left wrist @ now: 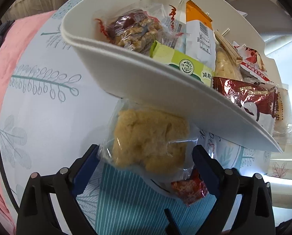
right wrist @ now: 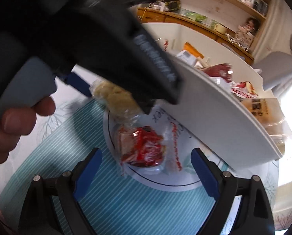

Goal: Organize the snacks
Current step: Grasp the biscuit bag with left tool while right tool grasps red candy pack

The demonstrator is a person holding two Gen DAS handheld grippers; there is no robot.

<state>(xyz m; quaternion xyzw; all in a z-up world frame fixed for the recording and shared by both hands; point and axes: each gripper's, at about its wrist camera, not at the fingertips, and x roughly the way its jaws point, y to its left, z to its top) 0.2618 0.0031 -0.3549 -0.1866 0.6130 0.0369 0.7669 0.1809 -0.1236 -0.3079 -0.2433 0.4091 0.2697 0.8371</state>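
A crumbly yellow snack in a clear bag [left wrist: 150,143] lies just in front of the white snack bin [left wrist: 126,82], between the spread fingers of my left gripper [left wrist: 146,156], which is open. In the right wrist view the same yellow snack [right wrist: 114,96] sits at the far edge of a white plate [right wrist: 165,182]. A red-wrapped snack [right wrist: 144,148] in a clear bag rests on that plate, just ahead of my open right gripper [right wrist: 146,166]. The red snack [left wrist: 189,190] also shows low in the left wrist view.
The white bin [right wrist: 214,117] holds several packets, among them a green box [left wrist: 185,66] and a dark red pouch [left wrist: 249,96]. A teal striped placemat [right wrist: 126,205] lies under the plate. A person's hand [right wrist: 13,121] holds the left gripper's handle. Wooden shelves stand behind.
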